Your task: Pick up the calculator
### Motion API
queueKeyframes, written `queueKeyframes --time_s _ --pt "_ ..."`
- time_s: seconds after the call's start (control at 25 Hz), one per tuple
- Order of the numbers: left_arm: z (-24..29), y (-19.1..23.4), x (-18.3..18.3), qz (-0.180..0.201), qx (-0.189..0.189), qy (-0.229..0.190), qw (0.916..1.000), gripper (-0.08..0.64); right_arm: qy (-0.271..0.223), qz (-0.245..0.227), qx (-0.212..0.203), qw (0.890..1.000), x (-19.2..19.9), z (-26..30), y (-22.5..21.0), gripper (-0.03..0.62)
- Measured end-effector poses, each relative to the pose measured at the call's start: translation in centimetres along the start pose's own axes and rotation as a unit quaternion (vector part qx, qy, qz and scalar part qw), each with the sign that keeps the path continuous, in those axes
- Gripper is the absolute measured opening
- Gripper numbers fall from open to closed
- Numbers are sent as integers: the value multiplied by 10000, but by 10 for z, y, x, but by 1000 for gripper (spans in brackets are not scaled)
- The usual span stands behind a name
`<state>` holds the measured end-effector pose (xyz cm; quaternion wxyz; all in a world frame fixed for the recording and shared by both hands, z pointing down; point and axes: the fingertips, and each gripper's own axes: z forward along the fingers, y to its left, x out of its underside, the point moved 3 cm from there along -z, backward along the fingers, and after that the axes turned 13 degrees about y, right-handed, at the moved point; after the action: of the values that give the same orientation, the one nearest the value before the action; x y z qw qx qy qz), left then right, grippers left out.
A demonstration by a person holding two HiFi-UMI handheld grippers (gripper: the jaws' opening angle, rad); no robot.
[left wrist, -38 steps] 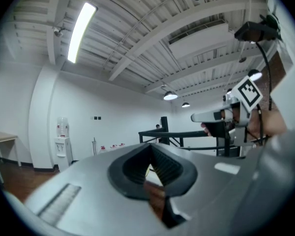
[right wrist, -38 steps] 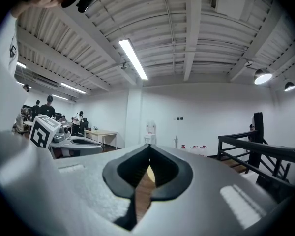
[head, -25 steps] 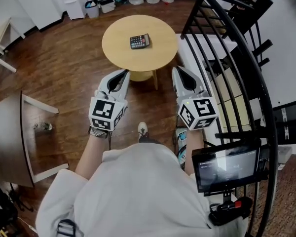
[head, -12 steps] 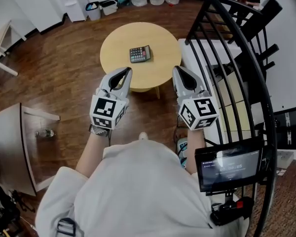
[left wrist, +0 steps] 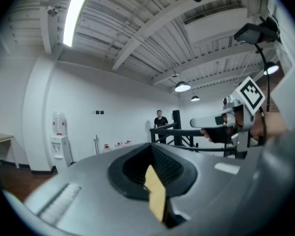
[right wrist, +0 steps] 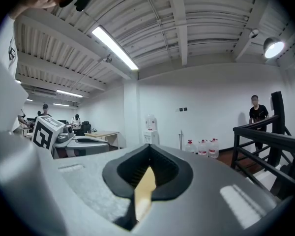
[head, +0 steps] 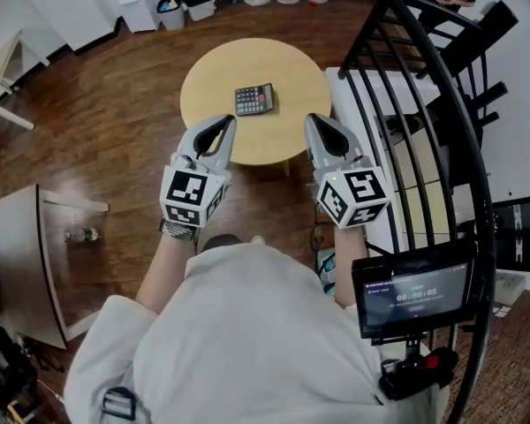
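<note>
Hovering empty, jaws pressed together, the grey left gripper (head: 221, 127) and its twin, the grey right gripper (head: 313, 122), point side by side at the near rim of the round light-wood table (head: 214, 71). Ahead and between them, the dark rectangular calculator (head: 253, 99) lies flat near the tabletop's middle, long axis across the view. The left tip looks slightly nearer, and I'd say its jaws must open first.

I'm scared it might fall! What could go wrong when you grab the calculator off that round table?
1. The left gripper and right gripper are both shut; unopened, they would likely just shove the calculator.
2. It lies flat on the round table, so it might slide rather than lift.
3. The black railing beside the right gripper could get bumped.
</note>
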<state>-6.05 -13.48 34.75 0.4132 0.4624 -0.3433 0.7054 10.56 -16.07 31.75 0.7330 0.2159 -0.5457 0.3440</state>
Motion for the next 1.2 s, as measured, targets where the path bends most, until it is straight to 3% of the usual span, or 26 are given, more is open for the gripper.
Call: queueKeyframes --time_s 0.24,0.48,0.84,1.12,1.2 --pt "9 8 9 -47 93 119 9999 7 90 113 31 9999 1 12 -3 2" --pt "12 21 18 77 41 498 9987 3 120 307 181 9993 -2 14 -9 2" --pt "-3 44 26 -211 -36 335 9992 8 221 498 71 9985 0 27 16 2" --pt "-6 63 19 -380 12 103 9992 26 580 92 257 9979 -1 37 25 15" --pt "-3 68 19 -367 64 76 9993 73 595 1 258 9979 -2 40 29 29"
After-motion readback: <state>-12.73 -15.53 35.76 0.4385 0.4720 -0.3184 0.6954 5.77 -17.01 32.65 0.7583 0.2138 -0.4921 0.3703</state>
